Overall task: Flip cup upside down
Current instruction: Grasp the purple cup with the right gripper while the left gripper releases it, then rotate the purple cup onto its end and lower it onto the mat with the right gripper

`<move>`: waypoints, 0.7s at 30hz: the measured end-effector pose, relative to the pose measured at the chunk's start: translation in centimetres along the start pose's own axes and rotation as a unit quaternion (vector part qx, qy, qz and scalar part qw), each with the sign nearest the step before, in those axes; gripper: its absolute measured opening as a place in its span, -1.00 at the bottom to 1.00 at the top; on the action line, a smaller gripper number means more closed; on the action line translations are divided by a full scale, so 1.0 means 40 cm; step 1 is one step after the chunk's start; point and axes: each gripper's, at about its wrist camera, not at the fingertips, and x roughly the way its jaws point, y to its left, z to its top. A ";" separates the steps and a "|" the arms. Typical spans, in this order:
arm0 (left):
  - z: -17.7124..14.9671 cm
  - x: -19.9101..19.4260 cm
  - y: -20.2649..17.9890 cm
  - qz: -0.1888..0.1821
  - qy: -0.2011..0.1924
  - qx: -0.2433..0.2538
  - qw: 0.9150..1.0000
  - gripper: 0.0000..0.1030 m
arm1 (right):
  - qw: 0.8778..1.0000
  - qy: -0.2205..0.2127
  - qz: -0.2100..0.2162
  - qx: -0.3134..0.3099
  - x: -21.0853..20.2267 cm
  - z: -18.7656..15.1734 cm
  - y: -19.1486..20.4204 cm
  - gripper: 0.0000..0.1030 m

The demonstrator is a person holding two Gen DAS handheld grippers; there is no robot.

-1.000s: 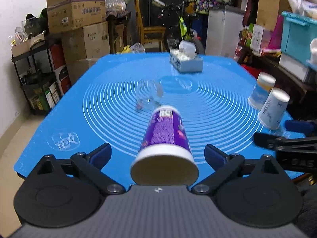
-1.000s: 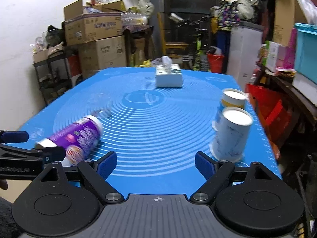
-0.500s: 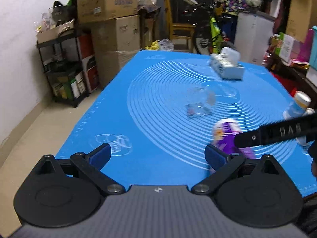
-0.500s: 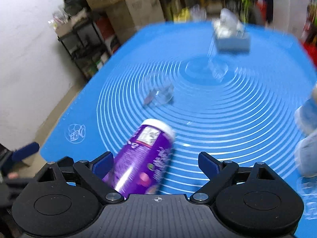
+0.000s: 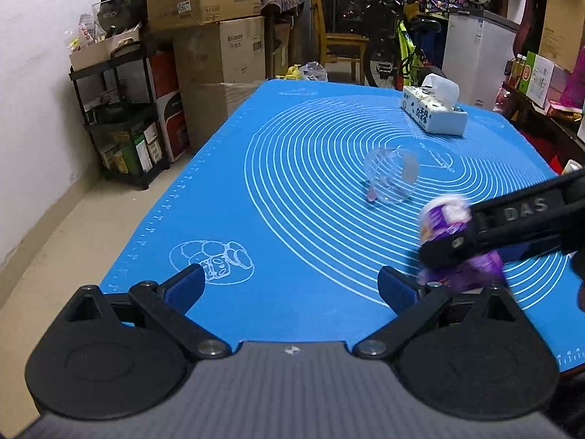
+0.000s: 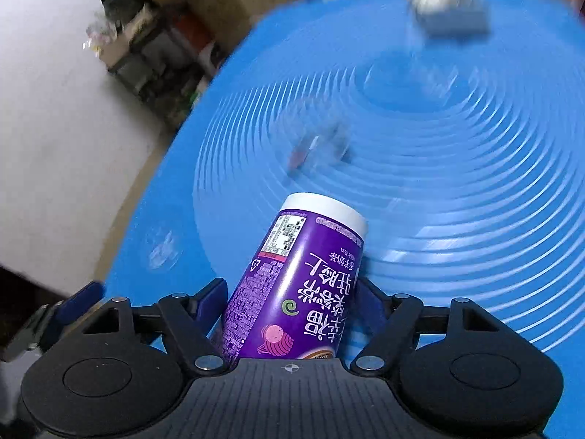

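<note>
Two black two-finger grippers with blue pads work over the blue silicone mat [image 5: 310, 197] printed with white concentric rings. Your right gripper [image 6: 290, 303] is clamped on the purple paper cup with a white rim and white lettering [image 6: 303, 281]: both blue pads press against the cup's sides, one at 9 o'clock and one at 3 o'clock of the cup body. The cup points away from the camera toward 12 o'clock, leaning slightly right, with its white end farthest from the gripper. Its lettering reads inverted in the right wrist view. Whether the cup touches the mat cannot be told from this blurred view.

Your left gripper [image 5: 290, 287] stands wide apart with nothing between its pads, hovering over the near edge of the mat. From its camera, the right gripper's black arm crosses in from 3 o'clock, and the purple cup [image 5: 453, 241] appears blurred within its grasp.

A clear plastic cup lying on its side [image 5: 393, 179] rests near the centre of the rings, at about 1 o'clock from the left gripper. A white tissue box with a tissue protruding [image 5: 433, 111] sits beyond it toward the far edge of the mat.
</note>
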 end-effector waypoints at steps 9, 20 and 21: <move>0.002 0.010 -0.034 -0.017 -0.006 0.002 1.000 0.94 | 0.919 -0.262 -0.228 -0.185 -0.113 -0.148 0.027 0.43; -0.029 -0.008 -0.107 -0.044 -0.019 0.034 0.998 0.94 | 0.918 -0.272 -0.223 -0.182 -0.106 -0.240 -0.005 0.37; -0.033 -0.011 -0.113 -0.046 -0.020 0.035 0.998 0.94 | 0.920 -0.270 -0.221 -0.178 -0.111 -0.248 -0.011 0.36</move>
